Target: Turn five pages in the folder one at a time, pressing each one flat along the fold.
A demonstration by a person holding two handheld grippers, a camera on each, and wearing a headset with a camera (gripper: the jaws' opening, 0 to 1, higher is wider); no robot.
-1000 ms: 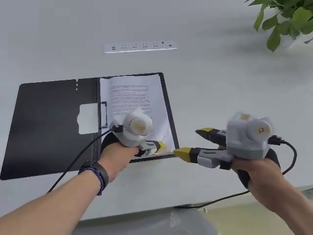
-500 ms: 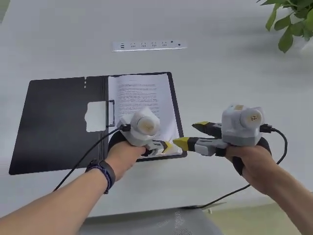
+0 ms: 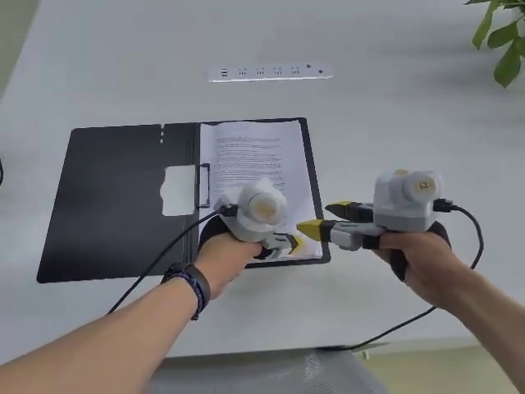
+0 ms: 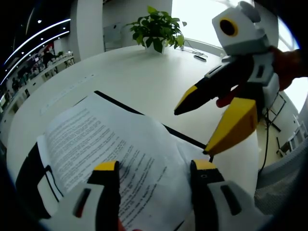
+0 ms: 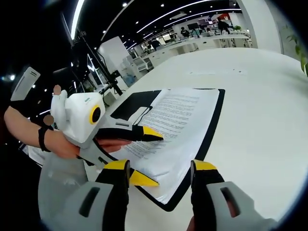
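Observation:
A black folder (image 3: 115,205) lies open on the white table, its stack of printed pages (image 3: 261,164) clipped on the right half. My left gripper (image 3: 285,244) is open at the pages' lower right corner; in its own view the left gripper (image 4: 154,168) has its jaws spread just over the top page (image 4: 110,139). My right gripper (image 3: 321,222) hovers open just right of that corner, yellow tips pointing left at the left one. From the right gripper view, my right gripper (image 5: 161,166) faces the left gripper (image 5: 144,156), whose jaws straddle the page edge (image 5: 168,144).
A white power strip (image 3: 269,73) lies behind the folder. A potted plant (image 3: 502,41) stands at the far right. Cables trail from both grippers toward the table's near edge (image 3: 271,349). The folder's left cover has a white pocket card (image 3: 178,190).
The right gripper has moved left, closing in on the folder's lower right corner and the left gripper. The left gripper has stayed at that corner. The head camera has shifted.

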